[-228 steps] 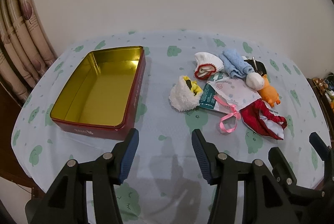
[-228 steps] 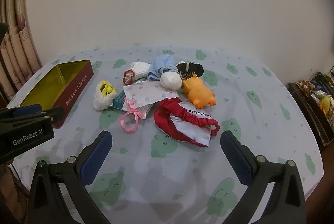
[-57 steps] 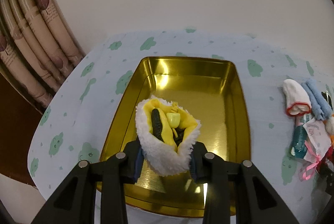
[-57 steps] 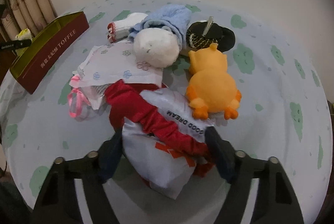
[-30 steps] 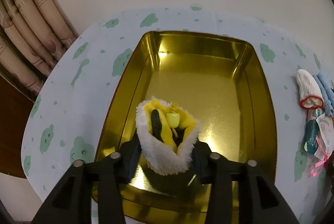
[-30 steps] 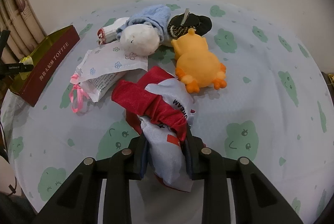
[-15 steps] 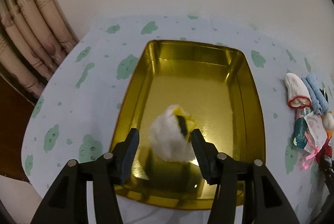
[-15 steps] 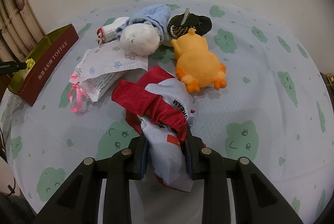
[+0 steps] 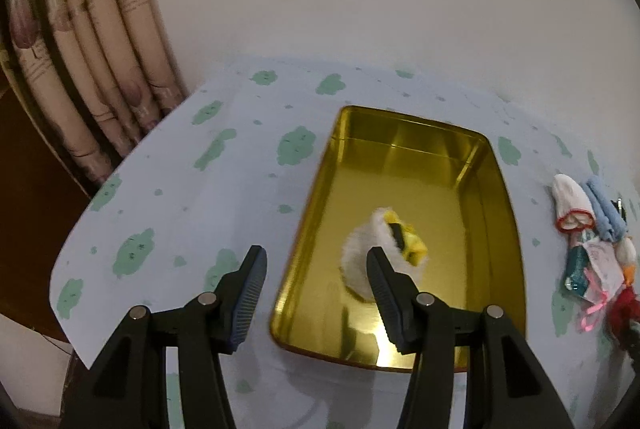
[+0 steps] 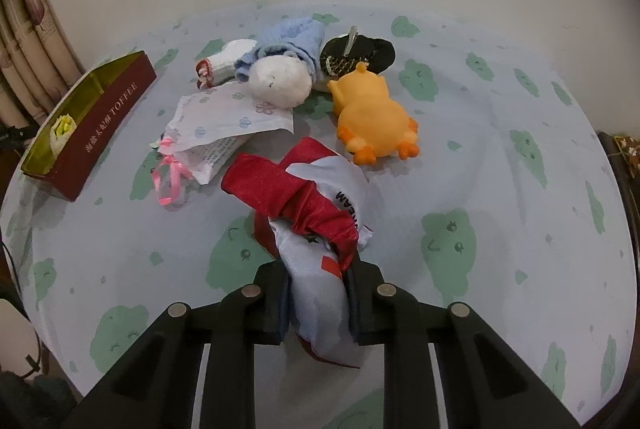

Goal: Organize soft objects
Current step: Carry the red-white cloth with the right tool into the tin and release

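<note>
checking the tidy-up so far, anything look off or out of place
Nothing damaged or spilled. The fluffy white-and-yellow toy lies in the gold tin; the red-and-white pouch sits crumpled in the right tongs.

left gripper [image 9: 316, 293]: jaws wide apart, nothing between | right gripper [image 10: 318, 303]: jaws clamped on cloth

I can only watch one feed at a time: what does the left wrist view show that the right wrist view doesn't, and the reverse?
Left wrist only: the open left gripper above the tin's near edge, and the tin's whole gold floor.

Right wrist only: the right gripper shut on the red and white pouch, plus the orange duck, white ball and black pouch.

Both: the tin with the fluffy toy lying inside, and the white sock.
</note>
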`<state>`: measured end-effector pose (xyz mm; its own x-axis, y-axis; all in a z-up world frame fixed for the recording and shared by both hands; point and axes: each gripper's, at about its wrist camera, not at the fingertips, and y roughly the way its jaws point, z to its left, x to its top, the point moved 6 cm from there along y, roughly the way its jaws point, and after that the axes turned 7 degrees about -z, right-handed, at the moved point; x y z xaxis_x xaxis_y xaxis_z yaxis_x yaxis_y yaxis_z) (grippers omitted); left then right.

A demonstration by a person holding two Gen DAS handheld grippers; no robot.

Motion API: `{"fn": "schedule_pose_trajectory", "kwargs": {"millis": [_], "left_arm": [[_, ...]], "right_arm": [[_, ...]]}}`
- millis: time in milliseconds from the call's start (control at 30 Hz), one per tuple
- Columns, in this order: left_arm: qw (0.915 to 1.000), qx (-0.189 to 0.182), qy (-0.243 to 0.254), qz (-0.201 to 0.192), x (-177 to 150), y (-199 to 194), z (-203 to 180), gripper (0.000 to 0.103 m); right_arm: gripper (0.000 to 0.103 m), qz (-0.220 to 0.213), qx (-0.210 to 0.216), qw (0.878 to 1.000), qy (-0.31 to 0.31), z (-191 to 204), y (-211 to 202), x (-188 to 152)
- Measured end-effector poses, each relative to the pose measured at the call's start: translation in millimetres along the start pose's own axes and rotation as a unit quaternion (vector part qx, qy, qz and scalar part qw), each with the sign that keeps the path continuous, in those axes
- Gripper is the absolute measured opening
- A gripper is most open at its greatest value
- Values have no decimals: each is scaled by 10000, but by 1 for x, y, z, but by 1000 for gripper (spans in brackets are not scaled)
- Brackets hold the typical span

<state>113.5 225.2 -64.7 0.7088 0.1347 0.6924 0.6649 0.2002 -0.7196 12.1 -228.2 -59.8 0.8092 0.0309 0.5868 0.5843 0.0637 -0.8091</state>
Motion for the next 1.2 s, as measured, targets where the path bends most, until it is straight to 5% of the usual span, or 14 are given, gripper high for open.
{"fn": "schedule_pose_trajectory", "kwargs": {"millis": [333, 667, 933, 1200], "left_arm": [[9998, -25, -143, -106, -4, 0, 14, 53], [9981, 62, -585, -199, 1, 0, 36, 53], [9977, 134, -637, -198, 1, 1, 42, 53], [9945, 140, -1023, -197, 0, 3, 60, 53]], "right_arm": [[19, -209, 90, 9994, -264, 35, -27, 22], [20, -386, 979, 9902, -924, 136, -28, 71], [20, -387, 1485, 9757, -1565, 232, 1, 98], [20, -195, 1481, 9690, -1969, 293, 58, 113]]}}
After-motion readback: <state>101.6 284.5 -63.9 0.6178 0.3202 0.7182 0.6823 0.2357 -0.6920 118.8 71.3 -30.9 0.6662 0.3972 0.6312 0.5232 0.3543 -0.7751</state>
